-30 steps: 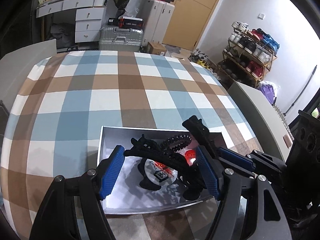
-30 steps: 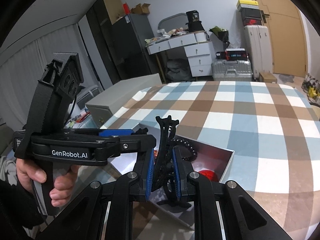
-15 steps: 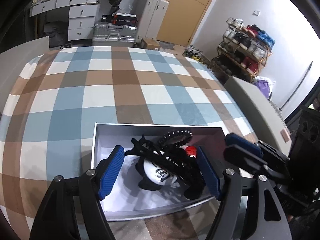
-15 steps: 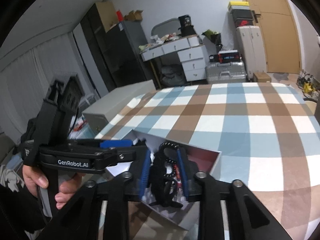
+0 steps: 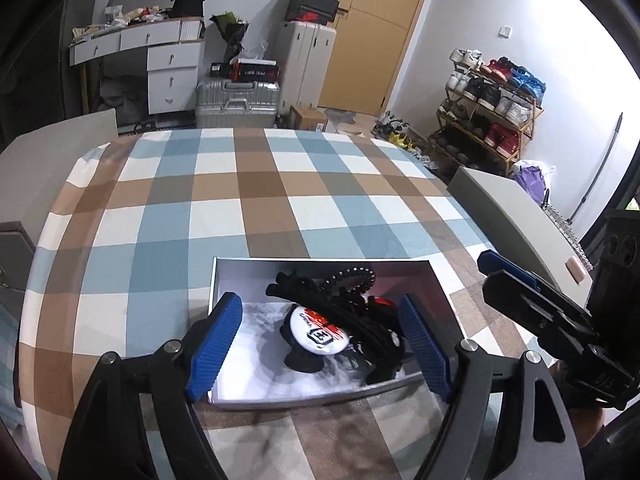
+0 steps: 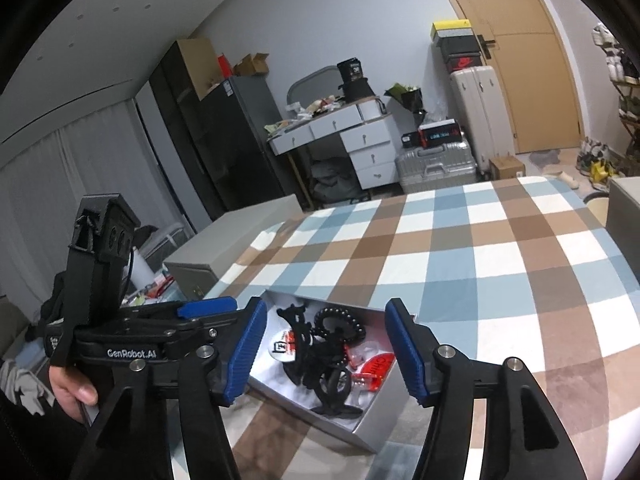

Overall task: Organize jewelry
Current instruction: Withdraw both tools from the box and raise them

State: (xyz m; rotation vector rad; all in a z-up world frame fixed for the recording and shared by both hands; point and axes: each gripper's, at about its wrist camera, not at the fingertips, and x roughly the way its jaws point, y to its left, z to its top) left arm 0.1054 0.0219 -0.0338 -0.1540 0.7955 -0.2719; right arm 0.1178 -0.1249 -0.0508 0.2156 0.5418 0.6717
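Note:
An open grey box (image 5: 320, 263) stands near the front edge of the checked table. In it lie a black hair claw clip (image 5: 360, 324), a black beaded bracelet (image 5: 356, 278), a white round badge (image 5: 320, 334) and a red piece (image 5: 382, 302). My left gripper (image 5: 320, 346) hovers over the box's near side, its jaws opening with nothing pressed between them. In the right wrist view, my right gripper (image 6: 325, 354) hangs above the box (image 6: 360, 432), jaws opening and free of the clip (image 6: 316, 364), which rests inside. A hand (image 6: 72, 392) holds the left gripper there.
The blue, brown and white checked tablecloth (image 5: 260, 184) stretches far beyond the box. Grey chair backs stand at the table's sides (image 5: 512, 216) (image 6: 240, 248). A desk, suitcases and a shoe rack (image 5: 492, 100) line the room behind.
The right gripper was shut on the black hair clip over the box. It has opened and drawn back a little, and the clip lies in the box. The left jaws have widened slightly.

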